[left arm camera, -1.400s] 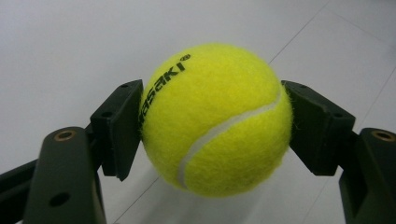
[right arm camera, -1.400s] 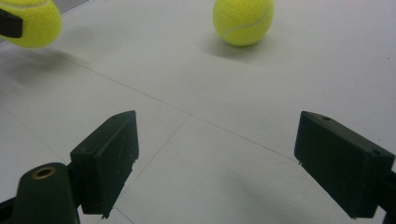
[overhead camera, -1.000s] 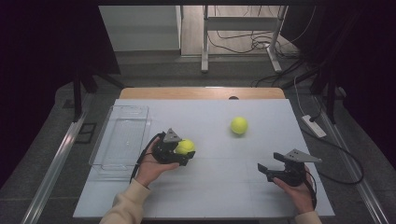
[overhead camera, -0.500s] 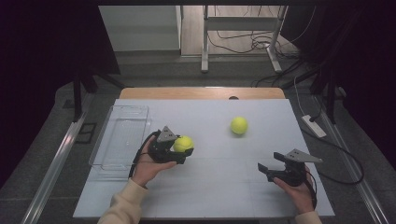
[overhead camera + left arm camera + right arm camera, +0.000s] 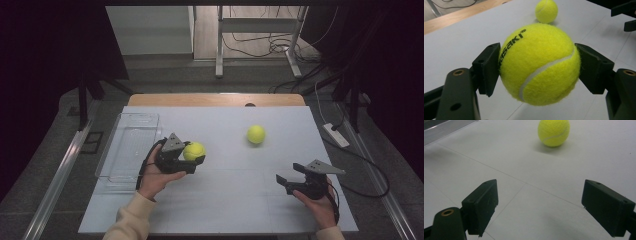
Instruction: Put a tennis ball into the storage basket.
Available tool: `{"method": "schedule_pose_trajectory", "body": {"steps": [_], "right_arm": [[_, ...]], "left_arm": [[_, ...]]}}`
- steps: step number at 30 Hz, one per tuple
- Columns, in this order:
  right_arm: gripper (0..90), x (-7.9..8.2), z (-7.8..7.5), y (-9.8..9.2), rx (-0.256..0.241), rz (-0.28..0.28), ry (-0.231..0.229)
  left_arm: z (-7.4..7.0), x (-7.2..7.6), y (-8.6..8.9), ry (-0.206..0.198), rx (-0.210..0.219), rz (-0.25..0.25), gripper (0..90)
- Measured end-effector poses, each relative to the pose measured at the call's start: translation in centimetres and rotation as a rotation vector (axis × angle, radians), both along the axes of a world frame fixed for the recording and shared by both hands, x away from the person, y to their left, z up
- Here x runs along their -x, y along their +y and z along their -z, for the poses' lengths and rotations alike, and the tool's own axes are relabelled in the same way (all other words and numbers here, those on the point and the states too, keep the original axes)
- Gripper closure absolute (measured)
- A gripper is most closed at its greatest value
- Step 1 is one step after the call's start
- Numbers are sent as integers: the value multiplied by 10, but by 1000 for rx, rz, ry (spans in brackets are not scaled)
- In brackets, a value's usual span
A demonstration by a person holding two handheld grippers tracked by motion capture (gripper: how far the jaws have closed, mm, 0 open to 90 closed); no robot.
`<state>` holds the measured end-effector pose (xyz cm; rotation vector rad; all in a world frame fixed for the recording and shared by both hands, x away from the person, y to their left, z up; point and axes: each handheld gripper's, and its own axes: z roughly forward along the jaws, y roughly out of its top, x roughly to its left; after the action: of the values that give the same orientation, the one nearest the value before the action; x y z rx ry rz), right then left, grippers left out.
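A person's left hand (image 5: 152,175) holds the left gripper (image 5: 196,159) over the left half of a pale tabletop (image 5: 225,200). Its jaws are clamped on a yellow tennis ball (image 5: 194,151), one black pad pressed to each side. In the left gripper view the held ball (image 5: 539,63) hangs clear of the tabletop and shows dark lettering and a white seam. Just to the left of that hand lies a clear tray (image 5: 127,147). A second ball (image 5: 256,134) rests on the tabletop, farther back and to the right, well apart from both grippers. The right gripper (image 5: 283,181) sits near the front right, with its jaws spread wide and holding nothing. In the right gripper view the second ball (image 5: 553,132) lies beyond them.
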<state>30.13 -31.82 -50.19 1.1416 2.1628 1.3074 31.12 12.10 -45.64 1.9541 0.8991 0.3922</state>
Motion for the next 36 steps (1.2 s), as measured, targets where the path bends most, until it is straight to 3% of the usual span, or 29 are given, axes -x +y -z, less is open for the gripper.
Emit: {"method": "schedule_pose_trajectory", "body": {"steps": [9, 36], "right_arm": [[141, 1, -1, 0, 0, -1, -4], [142, 1, -1, 0, 0, 1, -6]], "left_arm": [[-7, 3, 11, -30, 36, -25, 268], [-21, 6, 39, -80, 80, -106, 268]]}}
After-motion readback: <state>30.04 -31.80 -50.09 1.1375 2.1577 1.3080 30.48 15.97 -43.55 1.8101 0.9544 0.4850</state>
